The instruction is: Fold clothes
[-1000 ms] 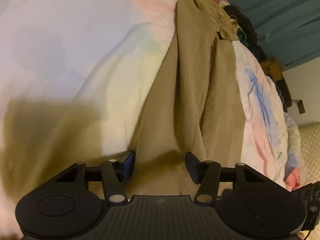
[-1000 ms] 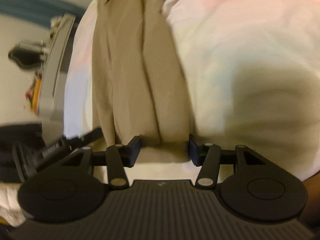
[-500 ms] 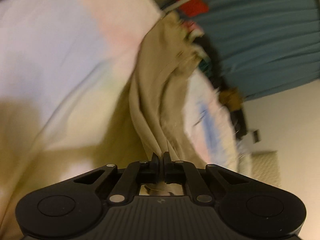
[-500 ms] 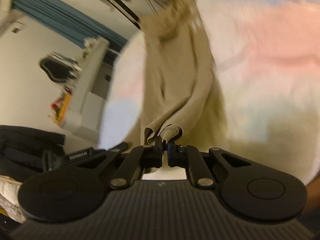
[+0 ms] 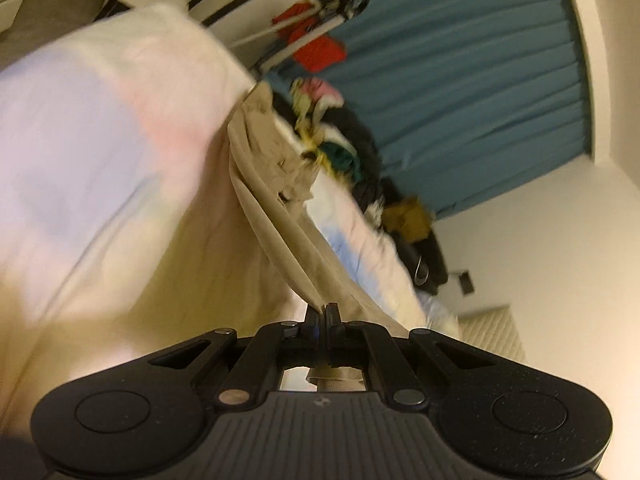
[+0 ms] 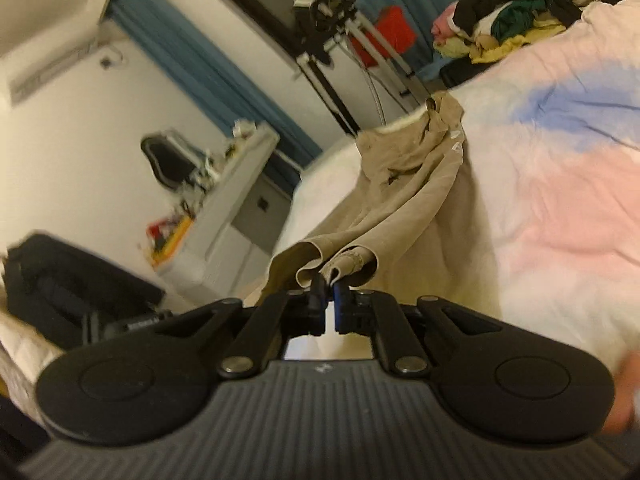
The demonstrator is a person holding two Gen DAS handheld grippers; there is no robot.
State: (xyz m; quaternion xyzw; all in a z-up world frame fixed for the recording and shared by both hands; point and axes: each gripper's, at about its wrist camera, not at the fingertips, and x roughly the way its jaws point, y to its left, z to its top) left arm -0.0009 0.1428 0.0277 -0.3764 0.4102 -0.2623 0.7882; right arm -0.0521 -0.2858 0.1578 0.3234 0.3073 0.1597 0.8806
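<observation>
Only my right view took in the white desk (image 6: 236, 184) with the black chair (image 6: 168, 160) by the wall; my left view instead showed the wide blue pleated curtain (image 5: 480, 92). The tan cotton trousers (image 5: 280, 216) stretched from the pastel tie-dye bedsheet (image 5: 100, 152) up to me, rumpled at the far end and drawn into long folds. My left gripper (image 5: 321, 312) was clenched on one hem edge, my right gripper (image 6: 327, 286) pinched the other bunched hem, both lifted off the bed.

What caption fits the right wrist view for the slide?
Right gripper shut on the hem of tan trousers, lifting it off a pastel bedspread.
</observation>
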